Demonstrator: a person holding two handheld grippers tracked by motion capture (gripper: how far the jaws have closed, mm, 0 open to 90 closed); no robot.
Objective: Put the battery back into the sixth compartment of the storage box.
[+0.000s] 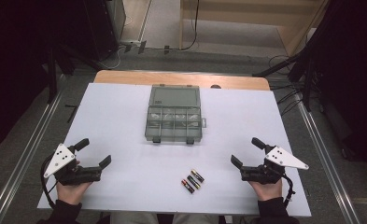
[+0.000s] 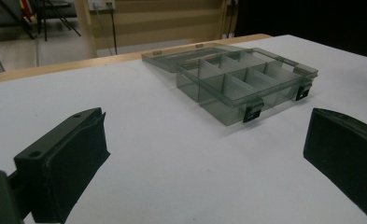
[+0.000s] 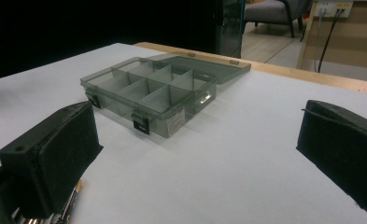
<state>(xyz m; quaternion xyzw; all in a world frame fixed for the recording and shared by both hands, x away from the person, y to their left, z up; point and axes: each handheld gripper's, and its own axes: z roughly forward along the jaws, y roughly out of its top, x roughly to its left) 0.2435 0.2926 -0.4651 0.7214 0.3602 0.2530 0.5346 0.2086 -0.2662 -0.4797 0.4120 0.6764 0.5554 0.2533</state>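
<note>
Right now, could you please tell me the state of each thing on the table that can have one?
Organiser box: open, lid laid back flat, latches undone.
Box compartments: no batteries inside.
Three batteries: lying loose on the table, side by side, outside the box.
Left gripper: open, holding nothing.
Right gripper: open, holding nothing.

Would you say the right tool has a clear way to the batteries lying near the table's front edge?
Probably yes. The right tool stands open and holds nothing, and only bare table lies between it and the three batteries; the organiser box sits farther back, out of the way.
</note>
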